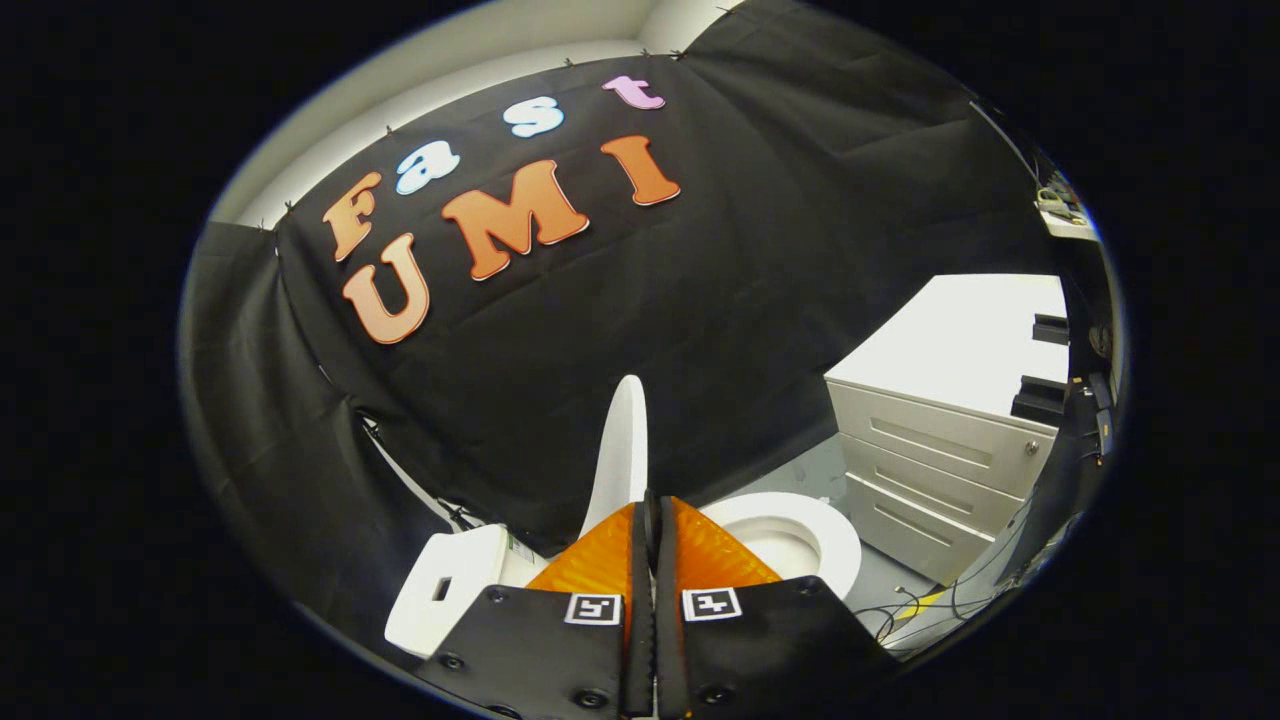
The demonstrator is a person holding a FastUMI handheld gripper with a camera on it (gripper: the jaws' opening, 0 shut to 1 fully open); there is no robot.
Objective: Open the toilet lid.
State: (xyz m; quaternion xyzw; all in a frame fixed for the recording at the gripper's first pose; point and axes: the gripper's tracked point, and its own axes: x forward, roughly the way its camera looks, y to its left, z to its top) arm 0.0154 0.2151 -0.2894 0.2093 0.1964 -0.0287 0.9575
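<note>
The toilet tank (440, 590) sits left of the gripper (651, 520). Its fingers are squeezed together, and I cannot tell if they pinch the raised toilet lid (622, 450) just ahead. Right: toilet seat (835, 545), then a drawer cabinet (940, 470).

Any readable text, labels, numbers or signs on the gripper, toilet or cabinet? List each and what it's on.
Readable text: none.
Hand-held gripper: two square coded markers, patterns only, no words. Its fingers are shut at the edge of the raised toilet lid.
Toilet tank: small sticker, too small to read.
Drawer cabinet: no lettering visible.
</note>
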